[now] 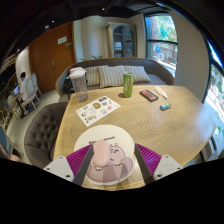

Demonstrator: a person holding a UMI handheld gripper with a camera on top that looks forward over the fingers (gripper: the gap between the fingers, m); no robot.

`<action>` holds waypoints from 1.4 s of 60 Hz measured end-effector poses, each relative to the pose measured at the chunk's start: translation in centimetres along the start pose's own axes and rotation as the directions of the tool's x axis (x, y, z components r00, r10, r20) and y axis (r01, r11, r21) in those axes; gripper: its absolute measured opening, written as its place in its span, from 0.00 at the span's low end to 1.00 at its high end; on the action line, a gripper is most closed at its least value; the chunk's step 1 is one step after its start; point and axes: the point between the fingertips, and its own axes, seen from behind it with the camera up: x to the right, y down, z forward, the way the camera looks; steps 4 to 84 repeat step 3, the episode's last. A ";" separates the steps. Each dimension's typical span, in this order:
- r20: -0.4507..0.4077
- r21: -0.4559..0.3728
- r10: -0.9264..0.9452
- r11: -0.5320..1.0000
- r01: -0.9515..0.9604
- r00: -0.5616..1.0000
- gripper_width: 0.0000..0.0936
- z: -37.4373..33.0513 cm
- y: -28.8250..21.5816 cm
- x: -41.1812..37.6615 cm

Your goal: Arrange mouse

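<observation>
Clenched in the tool [108, 168], near the counter [150, 125] edge, the mouse [108, 158] looks light, hard, slippery; hold its sides.

Pale mouse [108, 158] between the tongs [108, 170] over a wooden table [150, 125].

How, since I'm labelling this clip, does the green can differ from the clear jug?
The green can is opaque, while the clear jug is see-through. The jug looks wider and taller than the can. The jug stands to the left of the can, nearer the grey chair. Both stand upright at the far side of the wooden table, well beyond the claw, which grips the mouse.
</observation>
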 end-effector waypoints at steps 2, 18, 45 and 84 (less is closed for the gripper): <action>0.001 -0.007 0.011 1.000 -0.011 1.000 0.91 -0.5 0.0 0.8; 0.003 -0.011 0.016 1.000 -0.016 1.000 0.91 -0.7 0.1 1.1; 0.003 -0.011 0.016 1.000 -0.016 1.000 0.91 -0.7 0.1 1.1; 0.003 -0.011 0.016 1.000 -0.016 1.000 0.91 -0.7 0.1 1.1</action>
